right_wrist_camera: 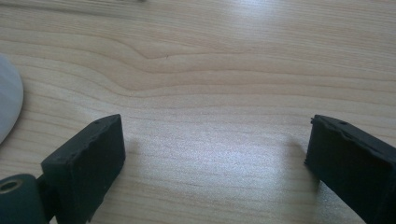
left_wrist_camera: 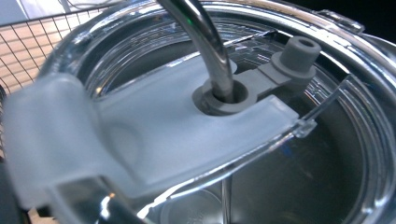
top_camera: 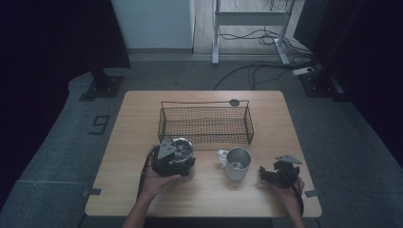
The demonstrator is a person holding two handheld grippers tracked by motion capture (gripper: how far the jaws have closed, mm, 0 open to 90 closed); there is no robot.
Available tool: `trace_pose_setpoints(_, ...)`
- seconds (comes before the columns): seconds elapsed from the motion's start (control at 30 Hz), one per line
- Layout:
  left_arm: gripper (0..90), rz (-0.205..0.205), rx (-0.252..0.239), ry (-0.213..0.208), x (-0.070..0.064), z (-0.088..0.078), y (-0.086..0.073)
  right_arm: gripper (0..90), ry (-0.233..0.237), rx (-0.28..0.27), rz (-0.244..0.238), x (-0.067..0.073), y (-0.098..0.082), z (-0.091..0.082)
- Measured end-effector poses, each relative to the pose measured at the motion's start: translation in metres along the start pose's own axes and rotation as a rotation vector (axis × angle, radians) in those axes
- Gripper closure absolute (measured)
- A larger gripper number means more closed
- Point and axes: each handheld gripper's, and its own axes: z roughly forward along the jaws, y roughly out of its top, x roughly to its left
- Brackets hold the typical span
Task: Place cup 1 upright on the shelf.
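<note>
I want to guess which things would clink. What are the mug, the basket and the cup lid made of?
Mug: probably metal, dull silver sheen. Basket: dark wire mesh you can see through. Cup lid: likely clear and frosted plastic, with a shiny metal-looking straw.

You have a clear glass tumbler (top_camera: 180,154) with a see-through lid (left_wrist_camera: 327,140), standing upright just in front of the black wire basket (top_camera: 205,124), at its near left corner. A frosted flap (left_wrist_camera: 154,135) lies across the lid, and a bent metal straw (left_wrist_camera: 205,42) rises through its grey grommet (left_wrist_camera: 222,95), with a grey plug (left_wrist_camera: 299,53) just beside it.
</note>
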Motion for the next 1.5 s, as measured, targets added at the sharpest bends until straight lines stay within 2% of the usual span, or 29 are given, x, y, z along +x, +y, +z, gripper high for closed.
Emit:
trace_pose_setpoints(0.23,3.5,0.018,-0.003,0.006,0.0,0.0,0.0,4.6,0.0,-0.001,0.001,0.0,0.0,0.0)
trace_pose_setpoints(0.93,4.1,0.053,0.016,-0.024,-0.003,-0.005,0.002,5.3,-0.002,-0.002,0.003,0.0,0.0,0.0)
trace_pose_setpoints(1.1,4.1,0.057,0.016,-0.021,-0.005,-0.009,0.006,5.4,-0.002,-0.003,0.003,0.0,0.0,0.0)
trace_pose_setpoints(1.2,4.1,0.036,0.008,-0.053,-0.004,-0.013,0.013,5.4,-0.002,-0.003,0.003,0.0,0.0,0.0)
trace_pose_setpoints(1.5,4.1,0.049,-0.016,-0.046,-0.004,-0.024,0.022,5.6,-0.003,-0.003,0.003,0.0,0.0,0.0)
